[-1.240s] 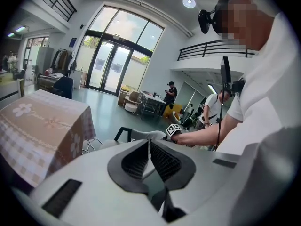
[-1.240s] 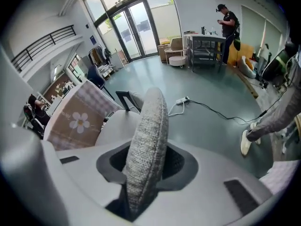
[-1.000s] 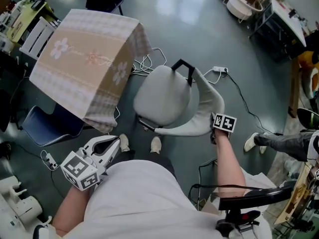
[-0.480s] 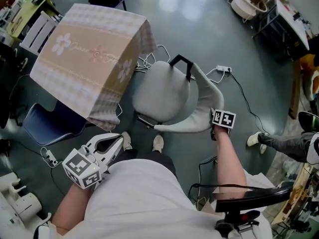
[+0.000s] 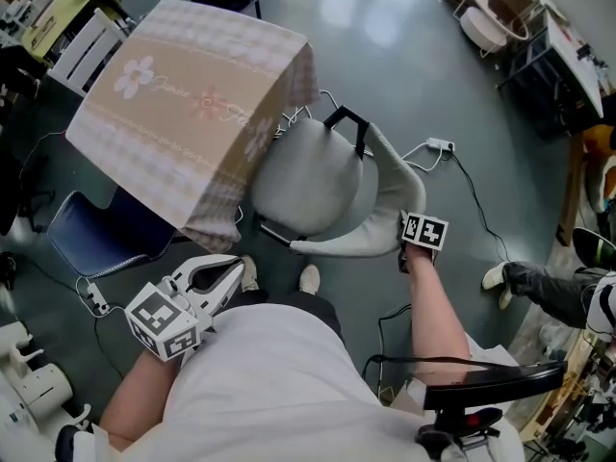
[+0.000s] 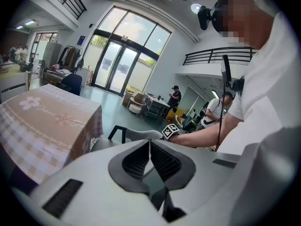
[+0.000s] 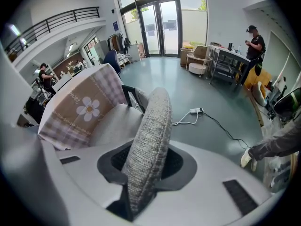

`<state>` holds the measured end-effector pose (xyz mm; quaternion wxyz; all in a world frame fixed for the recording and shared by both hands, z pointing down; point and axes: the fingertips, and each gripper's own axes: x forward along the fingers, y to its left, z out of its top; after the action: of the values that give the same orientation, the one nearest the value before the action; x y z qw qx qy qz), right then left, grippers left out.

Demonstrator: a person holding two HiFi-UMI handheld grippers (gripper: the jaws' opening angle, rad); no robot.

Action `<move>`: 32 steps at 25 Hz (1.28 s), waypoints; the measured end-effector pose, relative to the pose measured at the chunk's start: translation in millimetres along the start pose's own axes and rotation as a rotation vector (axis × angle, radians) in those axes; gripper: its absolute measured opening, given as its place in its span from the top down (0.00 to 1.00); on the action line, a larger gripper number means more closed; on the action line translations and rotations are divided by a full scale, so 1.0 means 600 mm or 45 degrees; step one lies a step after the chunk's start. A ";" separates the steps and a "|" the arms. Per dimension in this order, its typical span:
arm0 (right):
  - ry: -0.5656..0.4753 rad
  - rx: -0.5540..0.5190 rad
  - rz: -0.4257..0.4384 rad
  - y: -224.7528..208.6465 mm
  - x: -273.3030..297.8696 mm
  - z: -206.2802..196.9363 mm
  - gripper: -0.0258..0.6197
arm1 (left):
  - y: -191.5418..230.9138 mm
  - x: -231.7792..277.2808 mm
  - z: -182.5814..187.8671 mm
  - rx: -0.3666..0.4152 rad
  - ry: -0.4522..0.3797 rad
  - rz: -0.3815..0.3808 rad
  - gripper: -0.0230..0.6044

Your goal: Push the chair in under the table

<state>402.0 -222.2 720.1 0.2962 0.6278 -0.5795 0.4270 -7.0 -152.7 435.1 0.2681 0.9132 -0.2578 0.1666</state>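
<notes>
The grey upholstered chair (image 5: pixel 310 186) stands on the floor in the head view, its seat's left edge tucked against the hanging corner of the cloth-covered table (image 5: pixel 183 104). My right gripper (image 5: pixel 409 246) is shut on the chair's curved backrest (image 5: pixel 385 221), which runs between the jaws in the right gripper view (image 7: pixel 146 159). The backrest (image 7: pixel 153 126) rises from the jaws, with the seat (image 7: pixel 115 126) and the flowered tablecloth (image 7: pixel 80 109) to its left. My left gripper (image 5: pixel 231 269) hangs near my body, shut and holding nothing; in its own view the left gripper (image 6: pixel 149 147) has its pads meeting at the tips.
A blue chair (image 5: pixel 96 239) sits half under the table's near left side. Cables (image 5: pixel 289 118) lie by the table leg, and a power strip (image 5: pixel 438 145) with its cord lies right of the chair. Another person's leg (image 5: pixel 544 287) is at right; desks and a white chair (image 5: pixel 486 27) stand far right.
The chair has slid up and left toward the table, closing the gap to the cloth's corner. My right gripper went with it, still on the backrest. The left gripper drifted slightly.
</notes>
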 end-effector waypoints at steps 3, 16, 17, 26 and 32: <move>-0.002 -0.001 0.003 0.023 0.003 0.007 0.79 | 0.010 -0.008 0.001 -0.003 -0.005 -0.003 0.94; -0.003 0.003 0.036 0.155 0.031 0.033 0.78 | 0.064 -0.054 -0.002 -0.023 -0.017 -0.007 0.94; -0.002 0.002 0.036 0.164 0.033 0.036 0.78 | 0.069 -0.059 -0.003 -0.026 -0.017 -0.006 0.94; -0.001 0.006 0.031 0.222 0.043 0.069 0.79 | 0.118 -0.105 -0.019 -0.066 -0.010 0.008 0.94; -0.004 0.021 0.024 0.228 0.042 0.076 0.79 | 0.131 -0.119 -0.014 -0.045 -0.010 -0.024 0.94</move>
<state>275.7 -294.4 704.6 0.2863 0.6254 -0.5822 0.4335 -110.2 -177.5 441.7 0.2849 0.9112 -0.2533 0.1561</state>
